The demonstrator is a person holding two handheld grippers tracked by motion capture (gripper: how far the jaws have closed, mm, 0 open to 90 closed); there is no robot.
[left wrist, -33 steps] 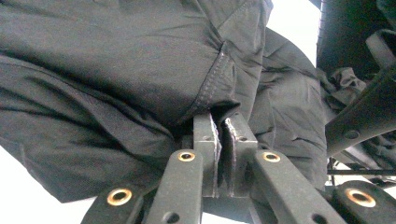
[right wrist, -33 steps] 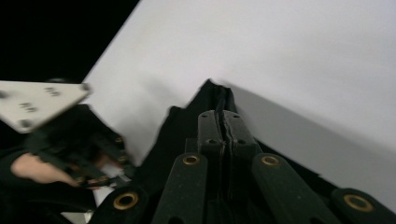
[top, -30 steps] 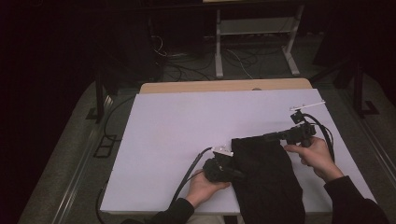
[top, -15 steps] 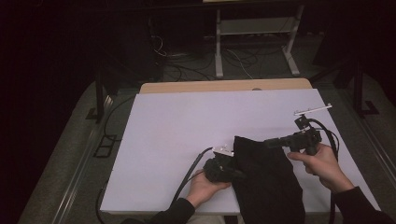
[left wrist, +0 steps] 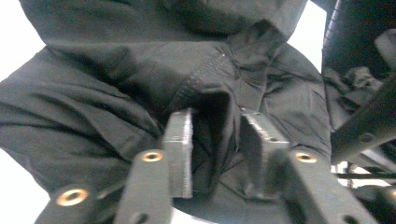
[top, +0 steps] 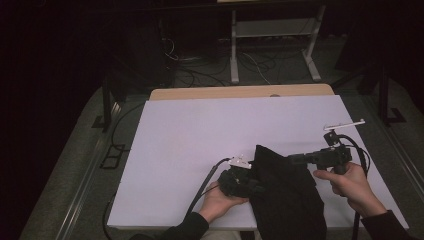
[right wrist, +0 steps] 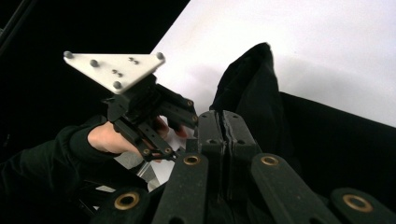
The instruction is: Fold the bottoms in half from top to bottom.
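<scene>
Now, L gripper (left wrist: 215,140) jaws have just been opening, narrow gap, black garment (top: 287,200) fold seen btwn them. R gripper (right wrist: 223,122) jaws are clamped shut on a raised fold. Garment is spread on white tabletop (top: 200,135), near edge, btwn both hands.

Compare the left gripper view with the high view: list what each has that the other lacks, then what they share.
Left gripper view adds the close detail: the left gripper's jaws, which have just been opening, stand apart around a fold of the black garment, beside its stitched seam. High view adds the white table and the right gripper at the garment's right side. Shared: the garment and the left gripper.
</scene>
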